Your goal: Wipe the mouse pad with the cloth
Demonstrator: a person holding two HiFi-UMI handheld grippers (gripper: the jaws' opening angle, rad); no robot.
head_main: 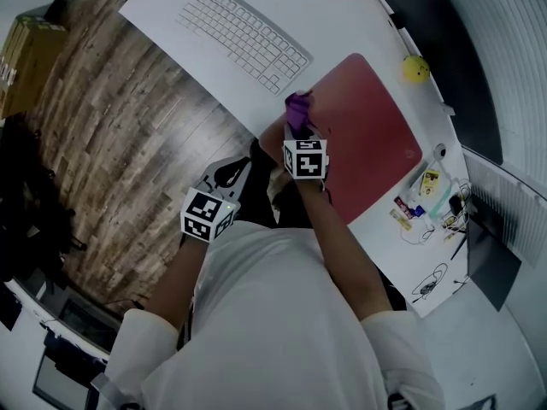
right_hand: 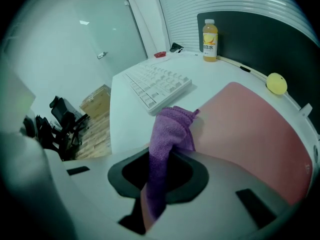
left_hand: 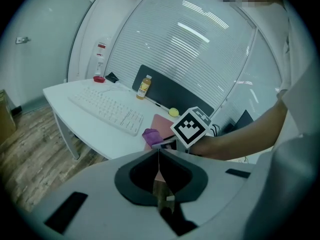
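The purple cloth is held by the right gripper. Its jaws are closed on the cloth, and a folded strip of the cloth is seen running down between them. The free end of the cloth is bunched in front of the jaws and is laid on the red mouse pad, at the corner of the pad that is nearest to the keyboard. In the head view the cloth is seen at this same corner of the mouse pad, close to the near edge of the white table, with the right gripper directly behind it.

The mouse pad is placed flat on the table, between the near edge and the far edge. The keyboard is placed beside it, toward the left end of the table, and the two are near each other but not touching.

The left gripper is held off the table, beside the near edge and above the wooden floor. In the left gripper view its jaws are pressed fully together into a thin line, and nothing is held between them.

A yellow ball is seen at the far edge of the table, just beside the mouse pad and against a dark panel. A bottle of yellow drink is standing upright at the same far edge, beyond the keyboard. Some small packets and cables are scattered at the right end of the table.
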